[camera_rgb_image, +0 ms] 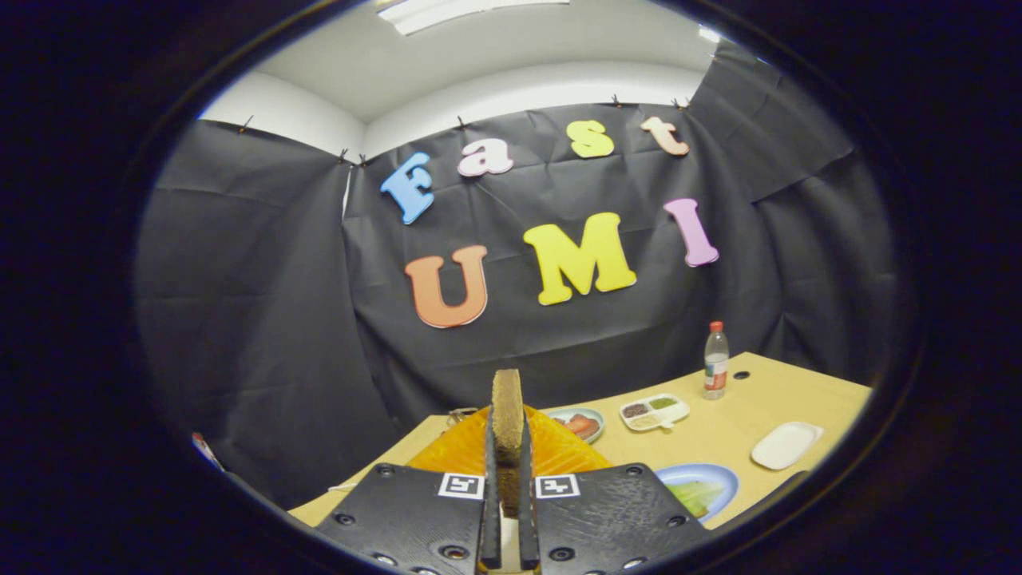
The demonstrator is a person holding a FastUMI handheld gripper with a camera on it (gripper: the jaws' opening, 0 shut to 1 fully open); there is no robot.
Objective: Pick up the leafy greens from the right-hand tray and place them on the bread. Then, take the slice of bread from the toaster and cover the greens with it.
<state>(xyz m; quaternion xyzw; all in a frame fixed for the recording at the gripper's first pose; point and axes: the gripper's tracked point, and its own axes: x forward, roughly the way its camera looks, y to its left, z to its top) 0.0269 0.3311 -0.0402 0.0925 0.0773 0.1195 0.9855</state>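
My gripper (508,447) is shut on a slice of brown bread (507,407), held upright on edge between the two fingers and lifted above the orange toaster (551,451), which sits just beyond the fingers. To the right of the fingers lies a blue plate (715,475) with leafy greens (693,497) on it; whether bread lies under the greens I cannot tell.
On the tan table (742,431) stand a small dish with red food (581,423), a white divided tray (655,412) with toppings, a clear bottle with a red cap (715,361) and a bare white tray (786,444) at the right.
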